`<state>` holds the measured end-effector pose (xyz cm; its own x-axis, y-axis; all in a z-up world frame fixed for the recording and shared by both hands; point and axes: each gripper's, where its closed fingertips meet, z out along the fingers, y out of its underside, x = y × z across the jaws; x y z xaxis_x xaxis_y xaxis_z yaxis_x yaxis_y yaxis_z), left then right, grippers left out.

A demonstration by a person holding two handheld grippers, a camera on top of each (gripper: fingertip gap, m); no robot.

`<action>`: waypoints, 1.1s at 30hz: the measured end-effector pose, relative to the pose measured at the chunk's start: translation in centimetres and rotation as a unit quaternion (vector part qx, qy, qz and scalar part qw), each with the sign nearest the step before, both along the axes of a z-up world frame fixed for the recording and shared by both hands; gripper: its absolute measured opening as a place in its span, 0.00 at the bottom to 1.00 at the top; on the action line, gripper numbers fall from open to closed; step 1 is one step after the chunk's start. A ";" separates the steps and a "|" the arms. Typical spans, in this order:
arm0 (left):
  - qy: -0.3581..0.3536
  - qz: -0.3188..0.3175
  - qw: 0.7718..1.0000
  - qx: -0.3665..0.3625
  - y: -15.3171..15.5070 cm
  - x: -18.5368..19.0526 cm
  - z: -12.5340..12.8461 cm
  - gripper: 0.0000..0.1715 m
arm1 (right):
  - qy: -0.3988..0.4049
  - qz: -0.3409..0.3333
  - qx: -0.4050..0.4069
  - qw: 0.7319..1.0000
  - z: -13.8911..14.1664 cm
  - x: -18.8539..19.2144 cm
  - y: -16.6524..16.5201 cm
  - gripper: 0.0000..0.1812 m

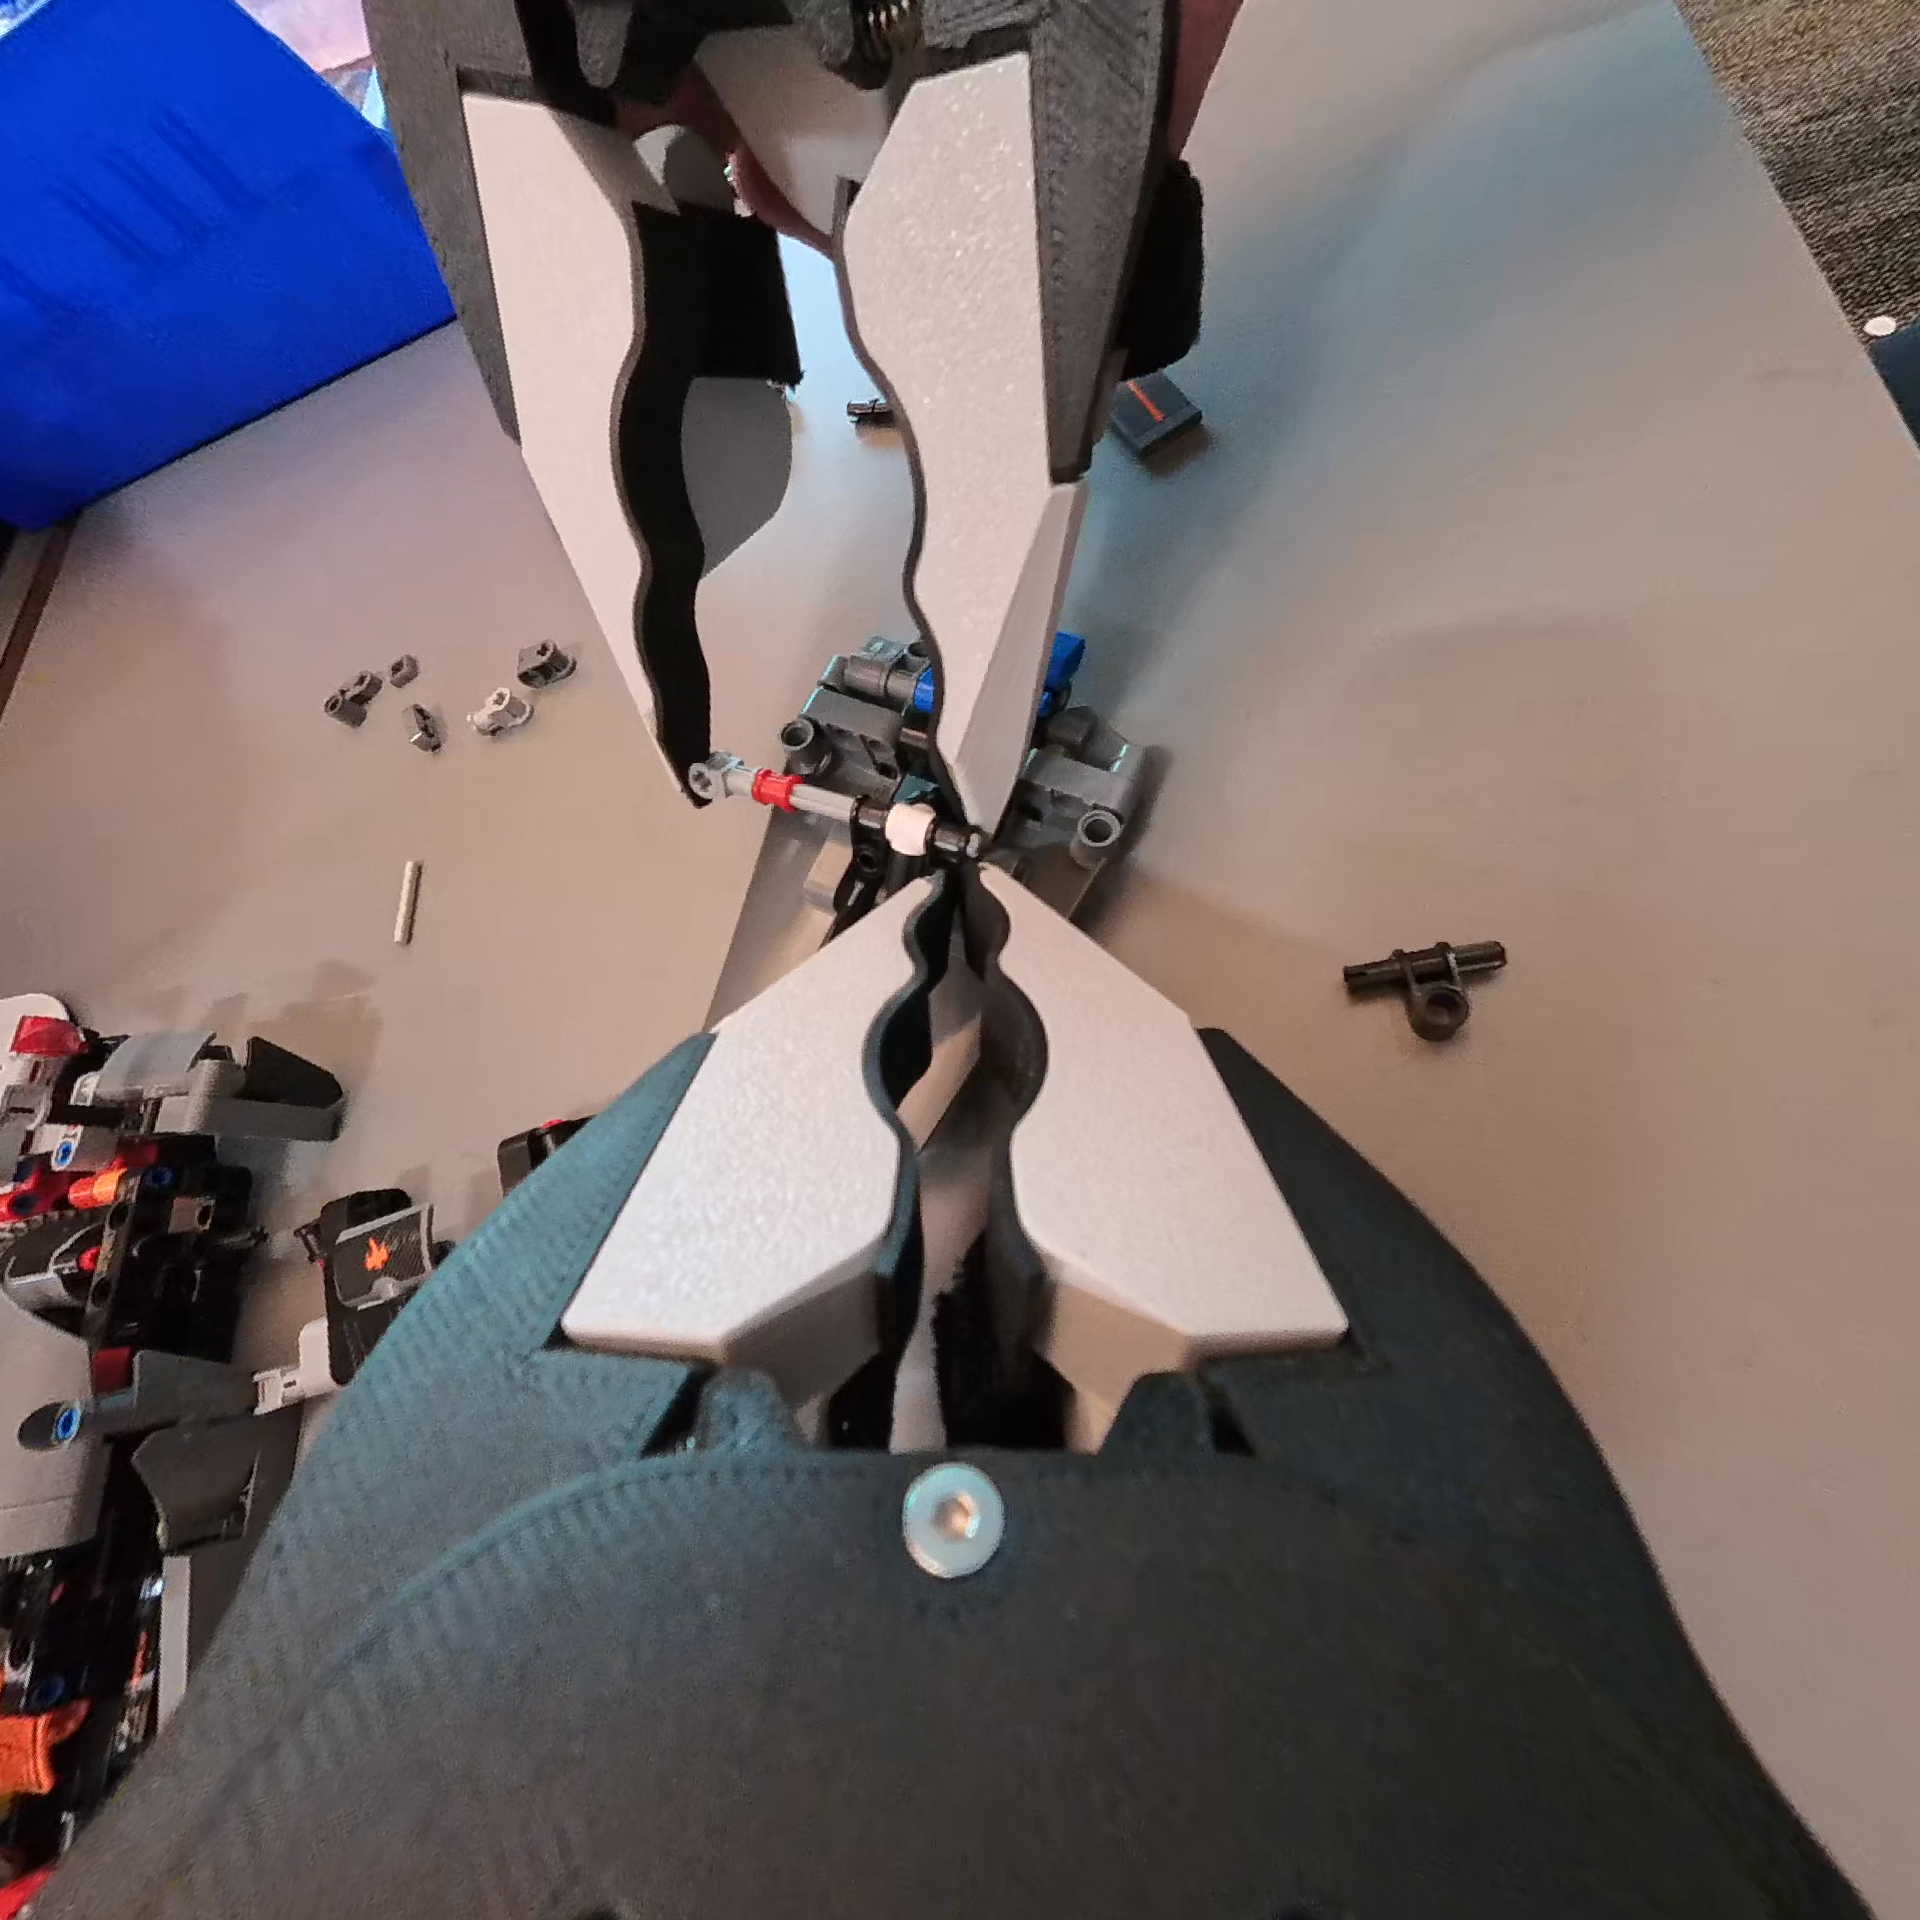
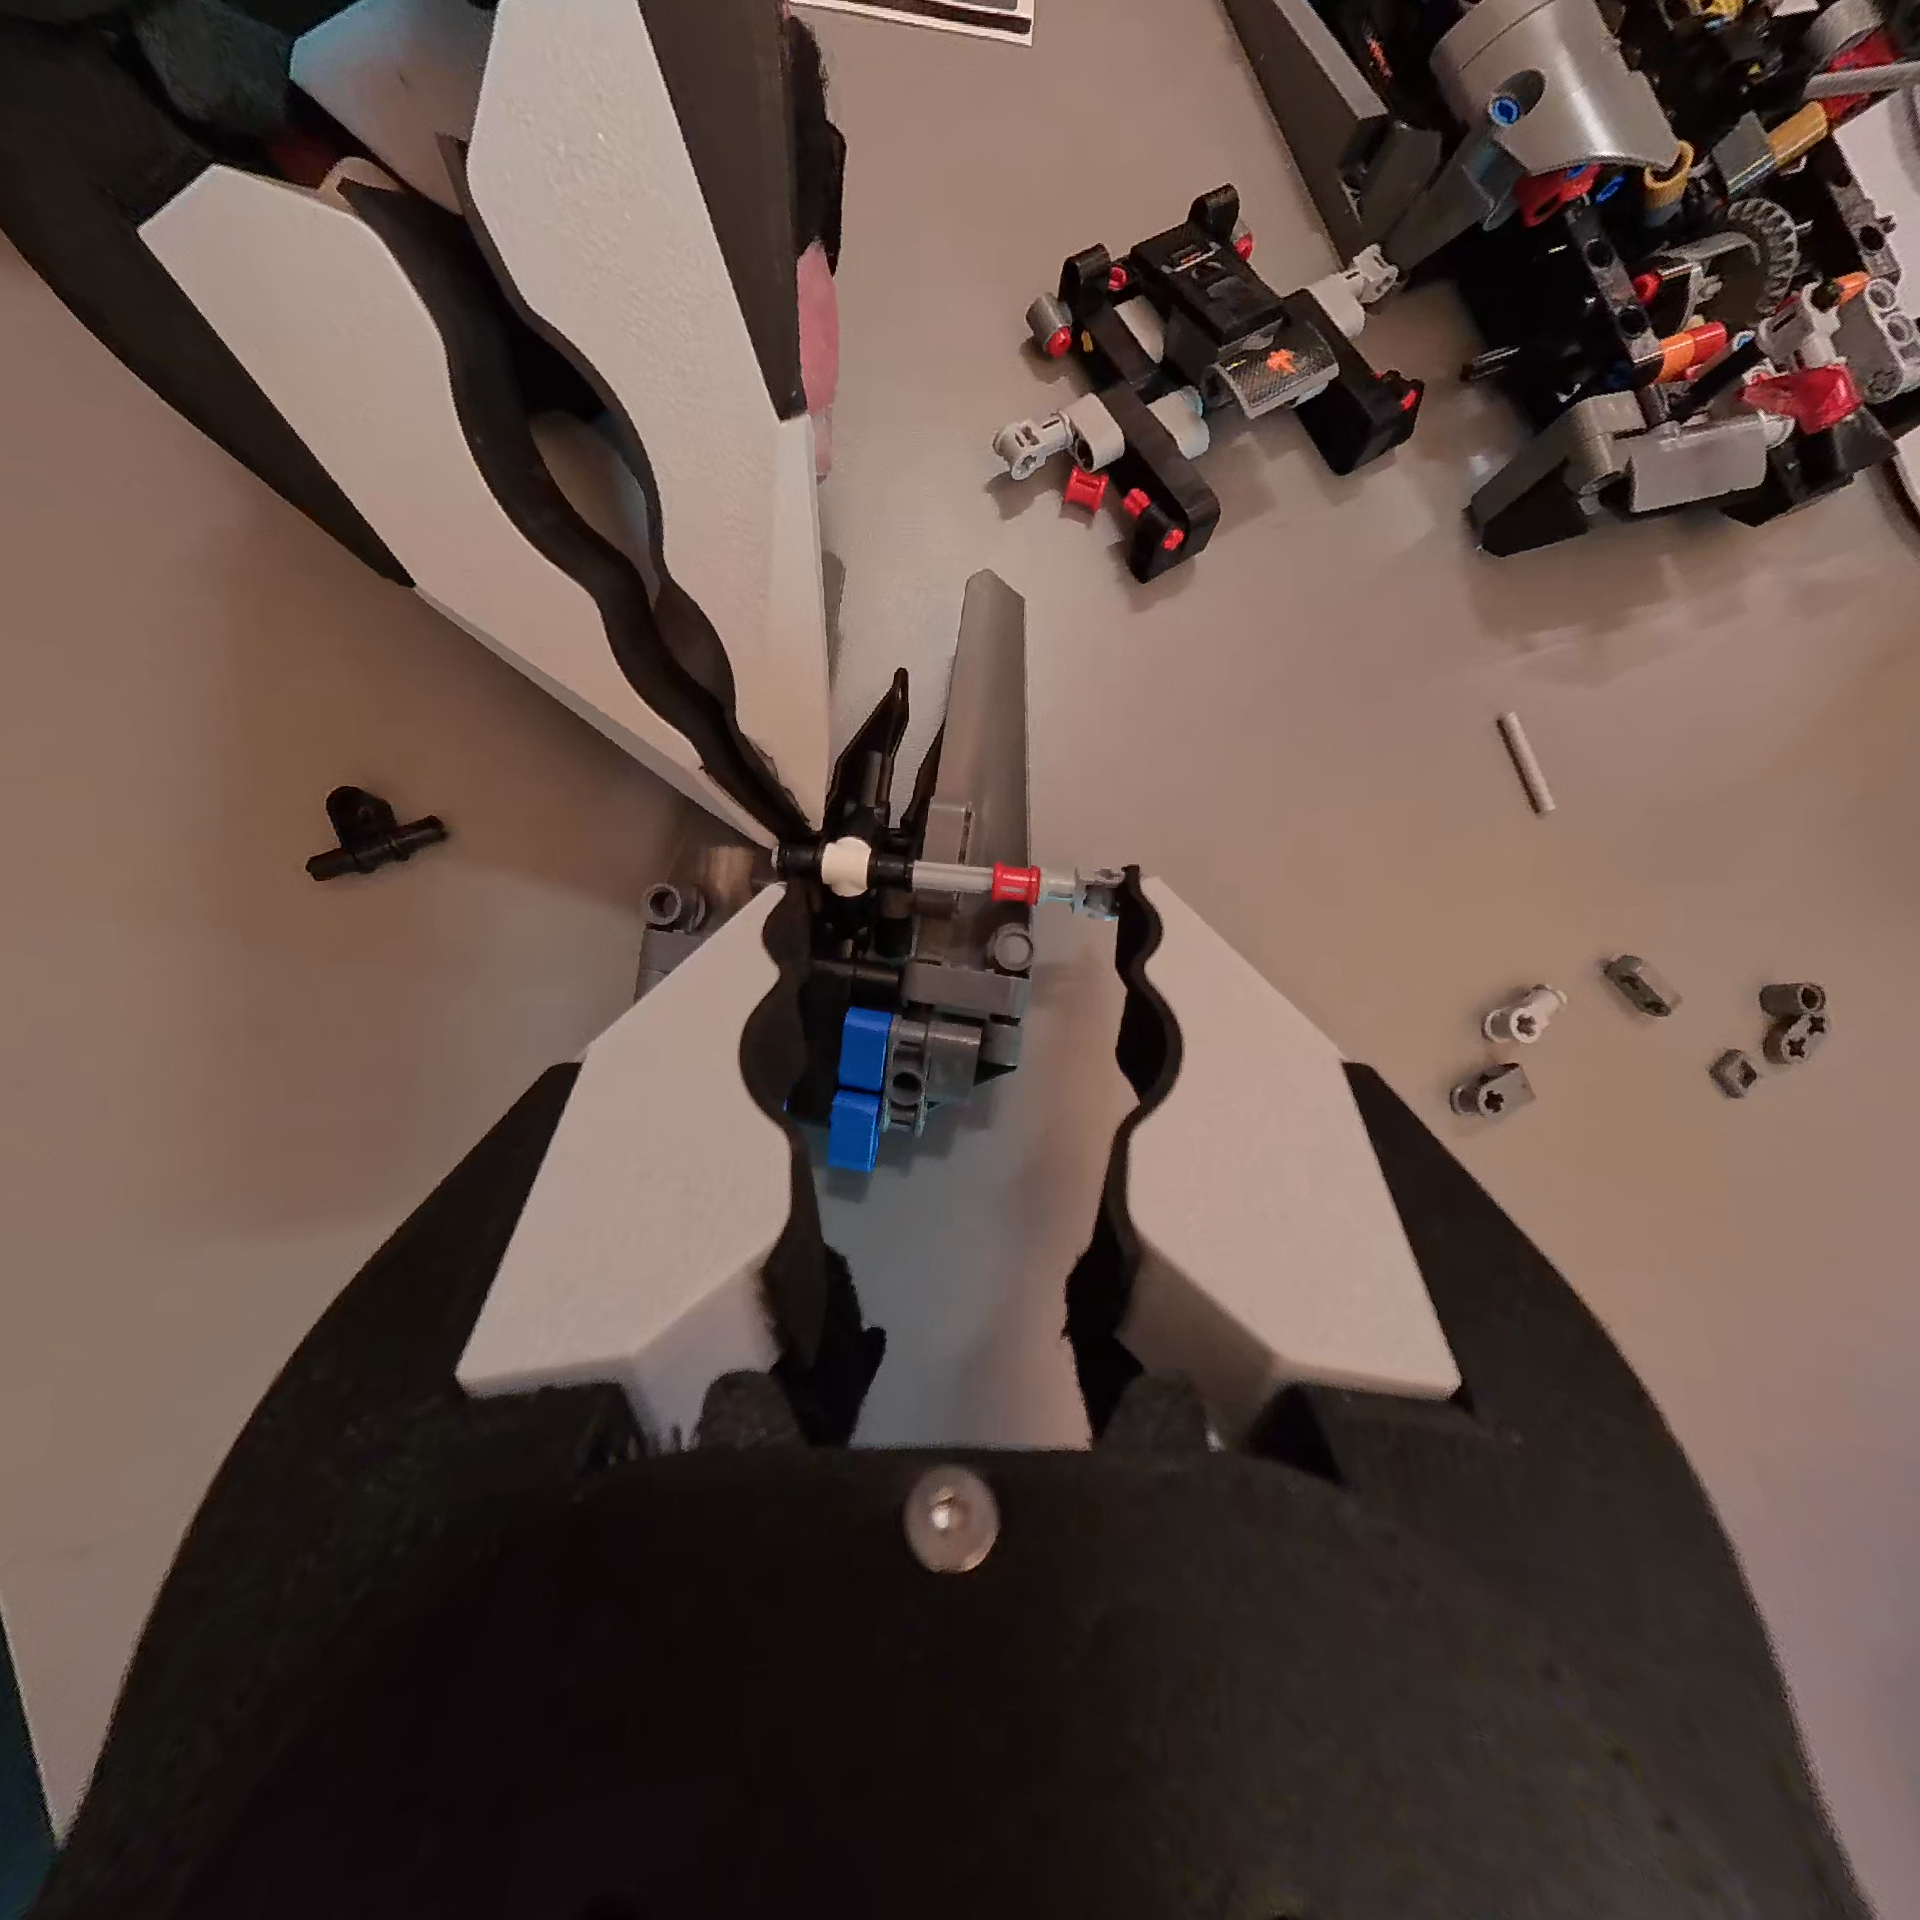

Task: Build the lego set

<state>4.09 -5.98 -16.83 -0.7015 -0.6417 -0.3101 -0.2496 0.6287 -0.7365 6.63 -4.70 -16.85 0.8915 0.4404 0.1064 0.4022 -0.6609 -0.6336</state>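
Two grippers meet over one small lego sub-assembly (image 2: 914,997) on the grey table (image 1: 1455,675). Nearest in the left wrist view, the left gripper (image 1: 961,883) has its jaws pressed almost together, pinching the black end of a thin axle (image 1: 831,802) that sticks sideways out of the sub-assembly; only a sliver of gap shows between the wavy black pads. The axle carries a white bush (image 1: 906,826) next to the pinched tip, then a red bush (image 1: 777,787) and a light grey connector at its far end.

Coming in from the opposite side, the right gripper (image 2: 951,899) is spread wide: one fingertip (image 2: 1127,904) touches the grey connector end of the axle, the other sits by the black end, and the sub-assembly's blue and dark grey bricks lie between the fingers. Whether it actually bears on the axle I cannot tell. A long grey panel (image 2: 987,707) of the sub-assembly points away from the right wrist camera.

Farther out on the table lie a black T-shaped pin connector (image 1: 1425,977), a loose light grey axle (image 1: 408,902) and a scatter of small grey connectors (image 1: 447,698). Beyond those in the right wrist view sit a black frame with red pins (image 2: 1216,374) and the large, partly built model (image 2: 1683,260). A blue fabric object (image 1: 177,260) lies at the table's far edge in the left wrist view.
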 end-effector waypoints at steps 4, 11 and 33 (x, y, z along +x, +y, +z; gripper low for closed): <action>0.000 0.000 1.000 -0.002 0.0 0.0 0.0 0.00 | 0.005 0.005 -0.006 1.000 -0.1 -0.1 -0.2 0.34; -0.001 -0.003 1.000 -0.002 -0.2 0.0 0.1 0.00 | 0.030 0.006 -0.015 0.999 -0.1 -0.1 -0.2 0.33; -0.004 0.002 1.000 0.004 -0.2 0.0 0.0 0.00 | -0.007 0.013 -0.036 0.999 -0.1 -0.4 0.0 0.32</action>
<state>4.13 -6.15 -16.85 -0.6969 -0.6418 -0.3201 -0.2463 0.6334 -0.7336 6.25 -4.75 -16.93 0.8782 0.4707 0.0854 0.4281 -0.6935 -0.5795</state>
